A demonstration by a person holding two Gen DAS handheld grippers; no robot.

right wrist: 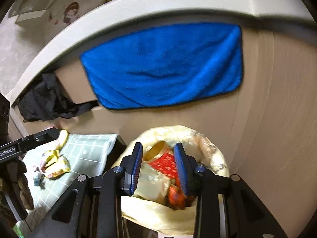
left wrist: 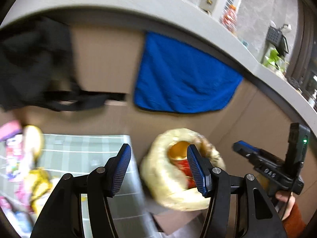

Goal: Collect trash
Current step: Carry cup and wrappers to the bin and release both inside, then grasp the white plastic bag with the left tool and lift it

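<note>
Several wrappers [right wrist: 53,164] remain on the tiled mat [right wrist: 89,150], at nine o'clock from the bin bag [right wrist: 198,214]. My right gripper [right wrist: 158,166] hangs unclenched above the dropped cup [right wrist: 164,160]; left gripper [left wrist: 158,168], spread empty, should approach squarely.

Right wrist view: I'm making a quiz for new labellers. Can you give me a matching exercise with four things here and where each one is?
Things:
1. blue cloth
2. red cup
3. yellow wrappers
4. black fabric

Places:
A. on the green checked mat
B. inside the yellowish trash bag
C. hanging on the cardboard wall
D. in the gap at far left

Pairs: 1-C, 2-B, 3-A, 4-D
</note>
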